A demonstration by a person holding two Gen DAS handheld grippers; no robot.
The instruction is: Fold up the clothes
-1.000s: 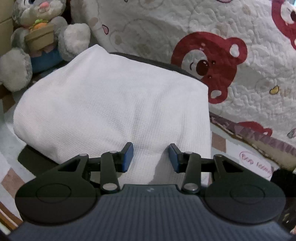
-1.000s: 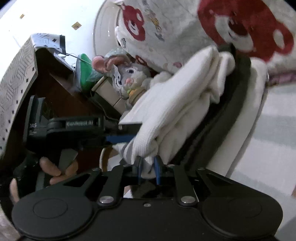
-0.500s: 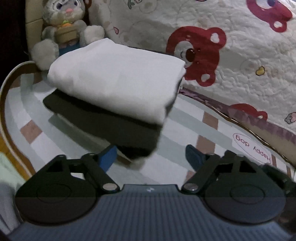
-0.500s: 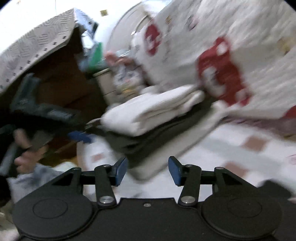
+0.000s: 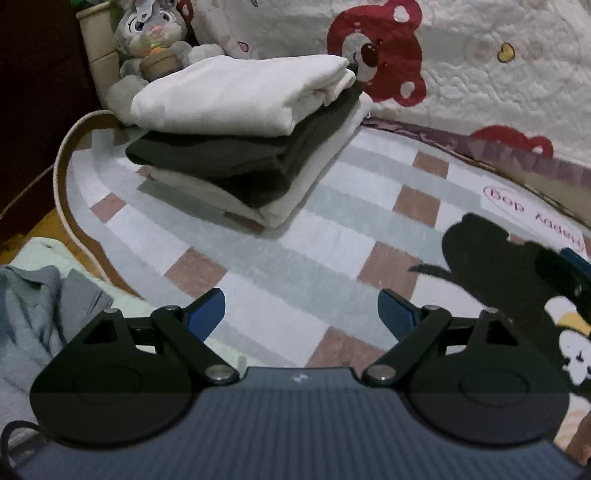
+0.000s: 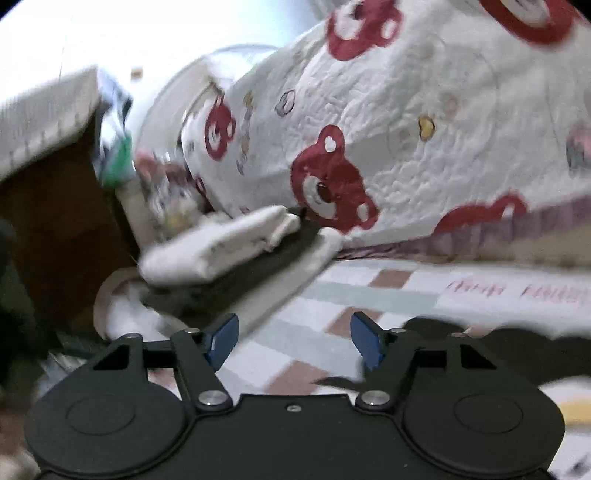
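Hidden, cut off and blurred parts

The right wrist view is smeared by motion: the stuffed rabbit (image 6: pixel 173 206) at far left is only a grey smudge, the writing on the checked mat (image 6: pixel 517 291) cannot be read, and the layers of the folded stack (image 6: pixel 236 254) run together. In the left wrist view the stack (image 5: pixel 240 122) covers the lower body of the rabbit (image 5: pixel 151 33), and the white bottom garment (image 5: pixel 295 199) shows only its edge under the dark one (image 5: pixel 221 166). The grey shirt (image 5: pixel 33 306) at near left is cut by the picture's edge. A dark garment (image 5: pixel 498 269) at right is partly behind the gripper body, and its shape is unclear.
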